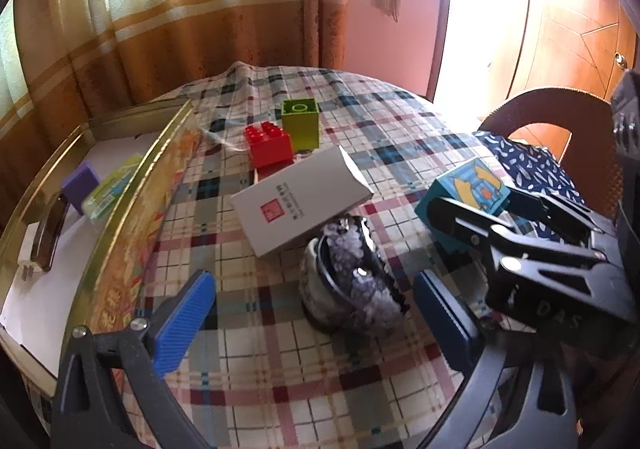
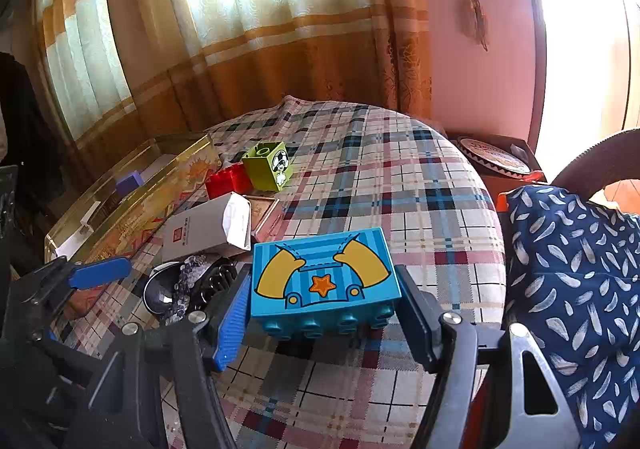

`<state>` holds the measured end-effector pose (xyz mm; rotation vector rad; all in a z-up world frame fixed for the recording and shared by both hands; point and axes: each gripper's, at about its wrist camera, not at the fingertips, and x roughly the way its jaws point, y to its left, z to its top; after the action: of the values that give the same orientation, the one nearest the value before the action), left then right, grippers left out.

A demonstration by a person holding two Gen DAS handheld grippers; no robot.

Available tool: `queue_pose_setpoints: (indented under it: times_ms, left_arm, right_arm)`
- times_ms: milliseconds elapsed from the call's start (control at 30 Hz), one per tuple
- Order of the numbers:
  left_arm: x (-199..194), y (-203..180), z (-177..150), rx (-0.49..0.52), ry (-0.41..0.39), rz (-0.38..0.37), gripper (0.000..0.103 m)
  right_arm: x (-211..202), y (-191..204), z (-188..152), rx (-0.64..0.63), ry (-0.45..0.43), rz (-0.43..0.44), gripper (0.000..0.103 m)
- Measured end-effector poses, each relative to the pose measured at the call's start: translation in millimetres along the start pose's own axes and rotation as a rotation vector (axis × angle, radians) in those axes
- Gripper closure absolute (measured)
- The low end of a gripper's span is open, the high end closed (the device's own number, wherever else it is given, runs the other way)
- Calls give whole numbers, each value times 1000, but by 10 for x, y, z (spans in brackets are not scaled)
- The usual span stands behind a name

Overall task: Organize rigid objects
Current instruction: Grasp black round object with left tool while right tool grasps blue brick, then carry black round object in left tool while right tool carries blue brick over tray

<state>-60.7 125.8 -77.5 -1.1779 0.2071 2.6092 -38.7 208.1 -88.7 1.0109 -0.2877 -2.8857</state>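
The right tongs (image 2: 324,313) grip a blue plastic printed toy brick (image 2: 324,281) above the checked tabletop (image 2: 400,185); the left tongs (image 1: 312,313) gape around a sparkly hair claw (image 1: 352,273). Shallow purchase could let the brick twist free.

We're in someone's home: striped curtains (image 2: 248,29), plaid tablecloth (image 2: 400,185), wooden door (image 1: 576,45), pink walls (image 2: 472,97).

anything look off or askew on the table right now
The white carton lies flat with its end flap hanging open, resting partly on a small pink box. The blue block sits tipped on its side, studs toward the camera, between the right gripper fingers.
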Motion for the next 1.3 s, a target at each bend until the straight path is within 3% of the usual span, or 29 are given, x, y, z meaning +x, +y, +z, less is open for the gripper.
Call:
queue_pose_setpoints:
  times_ms: [67,200,400,633,667,867,1300]
  left_arm:
    - [54,-6,21,1,20,-1,5]
    - [143,87,5,-38,67,-62,31]
    - [167,131,-21,-47,77,-103,53]
    - [86,139,-78,-39,60,-137,55]
    - [38,130,-102,-30,40,-135,60]
    - [-73,119,-165,-1,-8,-112,61]
    - [-276,477,-237,-141,-133,-104,61]
  right_arm:
    - [4,-2,-3,-2,-2,1,35]
    - [8,-2,-6,-3,-7,6,35]
    - [38,63,-15,-25,-6,2,35]
    - [35,103,-46,-64,-15,-18,35]
    - [26,112,-58,-72,-21,-23,35]
    - [10,70,-70,-66,-31,-15,35]
    - [1,114,-100,-107,-40,-30,35]
